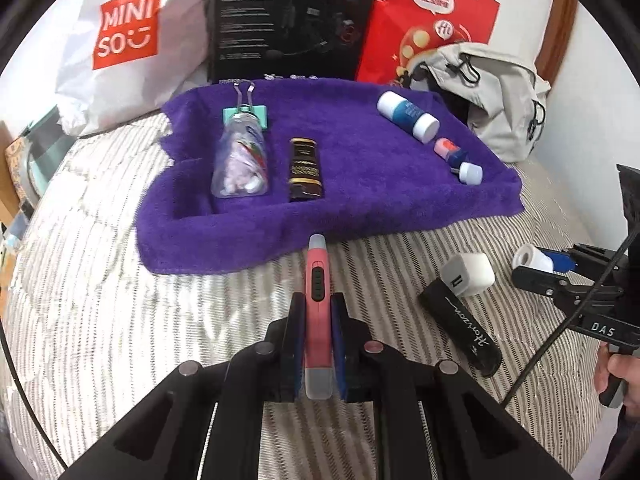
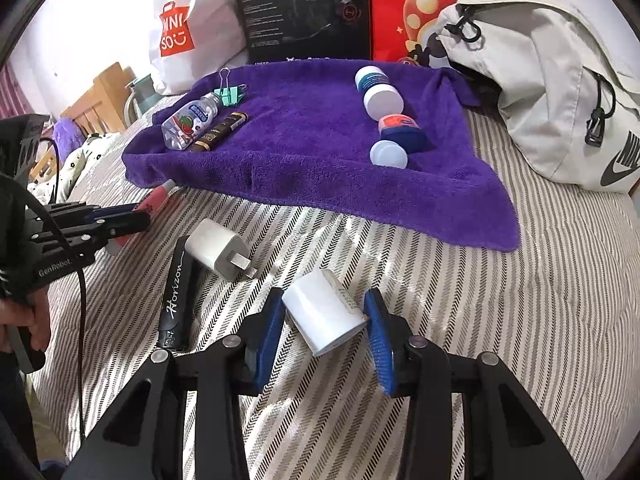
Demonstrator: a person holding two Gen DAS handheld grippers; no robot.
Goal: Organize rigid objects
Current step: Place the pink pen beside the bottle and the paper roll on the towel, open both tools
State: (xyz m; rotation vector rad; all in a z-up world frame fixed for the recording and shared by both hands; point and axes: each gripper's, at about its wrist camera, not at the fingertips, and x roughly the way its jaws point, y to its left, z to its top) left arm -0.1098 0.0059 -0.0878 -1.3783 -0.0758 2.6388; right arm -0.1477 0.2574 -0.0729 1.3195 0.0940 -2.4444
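Note:
My left gripper point(image 1: 316, 312) is shut on a pink utility knife point(image 1: 317, 280), its tip at the near edge of the purple towel point(image 1: 352, 200). It also shows in the right wrist view point(image 2: 132, 216). My right gripper point(image 2: 324, 320) is shut on a white cylinder point(image 2: 324, 316) just above the striped bed; it also shows in the left wrist view point(image 1: 532, 260). On the towel lie a clear bottle point(image 1: 240, 160), a dark tube point(image 1: 305, 170), a teal binder clip point(image 1: 246, 112), a blue-white bottle point(image 1: 408, 116) and a small blue tube point(image 1: 458, 156).
A white charger point(image 2: 218, 250) rests on a black Horizon case point(image 2: 176, 292) on the striped bed point(image 2: 520, 300). A grey backpack point(image 2: 552, 80) sits at the right. A Miniso bag point(image 1: 120, 40), a black box point(image 1: 292, 16) and a red bag point(image 1: 428, 12) stand behind.

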